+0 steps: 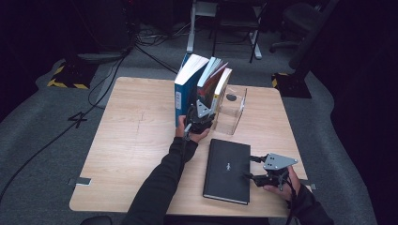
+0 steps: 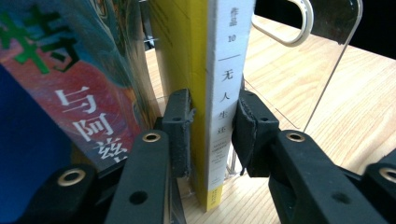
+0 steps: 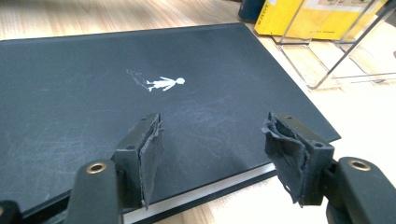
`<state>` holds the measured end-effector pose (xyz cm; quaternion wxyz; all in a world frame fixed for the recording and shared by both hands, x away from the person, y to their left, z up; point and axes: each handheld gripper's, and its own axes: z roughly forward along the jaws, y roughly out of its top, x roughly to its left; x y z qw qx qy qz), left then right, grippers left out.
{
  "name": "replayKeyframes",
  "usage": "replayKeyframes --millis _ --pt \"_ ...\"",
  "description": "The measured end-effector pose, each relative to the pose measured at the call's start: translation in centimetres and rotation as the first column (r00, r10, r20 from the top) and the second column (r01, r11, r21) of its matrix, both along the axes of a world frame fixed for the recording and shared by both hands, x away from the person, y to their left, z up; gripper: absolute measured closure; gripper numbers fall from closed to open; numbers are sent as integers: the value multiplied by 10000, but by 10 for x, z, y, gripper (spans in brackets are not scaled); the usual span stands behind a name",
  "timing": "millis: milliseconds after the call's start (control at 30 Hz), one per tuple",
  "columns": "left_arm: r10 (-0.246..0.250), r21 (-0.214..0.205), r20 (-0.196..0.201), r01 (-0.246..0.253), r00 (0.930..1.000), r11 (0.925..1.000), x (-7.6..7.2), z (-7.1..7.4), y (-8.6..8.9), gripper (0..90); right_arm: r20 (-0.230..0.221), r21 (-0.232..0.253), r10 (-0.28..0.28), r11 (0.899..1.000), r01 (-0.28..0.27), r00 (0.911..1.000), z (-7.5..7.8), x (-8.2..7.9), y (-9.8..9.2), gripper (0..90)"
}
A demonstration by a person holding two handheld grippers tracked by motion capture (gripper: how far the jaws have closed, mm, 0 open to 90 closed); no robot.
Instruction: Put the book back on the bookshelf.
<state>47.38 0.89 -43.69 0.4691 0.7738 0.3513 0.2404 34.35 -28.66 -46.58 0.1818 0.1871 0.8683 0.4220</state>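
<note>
From the high view I see my left tool (image 1: pixel 202 114) at the foot of a row of upright books on the wooden surface (image 1: pixel 136 140), just left of the clear acrylic bookend (image 1: pixel 232 111). The blue book (image 1: pixel 184 91) leans at the left end of the row, and the white-spined book (image 1: pixel 221 91) stands nearest the bookend. The black book (image 1: pixel 227 169) lies flat in front of the bookend, toward my side, and my right tool (image 1: pixel 249 174) sits at its right edge.

In the left gripper view, my left tool (image 2: pixel 211 133) has its pads pressed on both sides of the white-spined book (image 2: pixel 224 98), low on its spine, holding it. The bookend (image 2: pixel 327 51) rises just to the right of that book, and a red-covered book (image 2: pixel 84 107) stands to its left.

In the right gripper view, my right tool (image 3: pixel 217 149) stands wide over the black book (image 3: pixel 140 93), nothing between the pads; the bookend (image 3: pixel 327 65) lies beyond the book's far corner.
</note>
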Motion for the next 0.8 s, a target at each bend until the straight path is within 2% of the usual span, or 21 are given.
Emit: replayKeyframes --millis 33,100,233,567,600,633,700,800 --pt "-57 -13 -77 57 10000 10000 -1 0 2 673 -7 -34 -40 10000 40 10000 0 0 0 371" --pt "-181 260 -73 182 9998 9995 -3 -1 5 671 -7 -30 -7 10000 7 10000 1 0 0 371" --pt "-451 409 -122 455 9989 9981 -7 -2 10 649 -23 -18 -41 10000 41 10000 1 0 0 371" --pt "-1128 880 -195 1141 9934 9896 -28 -7 31 612 -189 -46 -150 9999 149 9997 0 0 0 370" --pt "-1299 1078 -205 1313 9913 9855 -34 -9 35 607 -272 89 -258 9996 261 9993 0 1 -1 363" --pt "-1299 1078 -205 1313 9913 9855 -34 -9 35 602 -307 147 -306 9994 311 9991 0 1 -1 352" --pt "-1479 1372 -227 1496 9887 9792 -41 -11 40 594 -380 247 -372 9990 381 9986 1 1 -1 345" --pt "-1778 1792 -255 1795 9837 9673 -54 -15 49 584 -489 348 -513 9980 530 9975 1 2 -2 329"
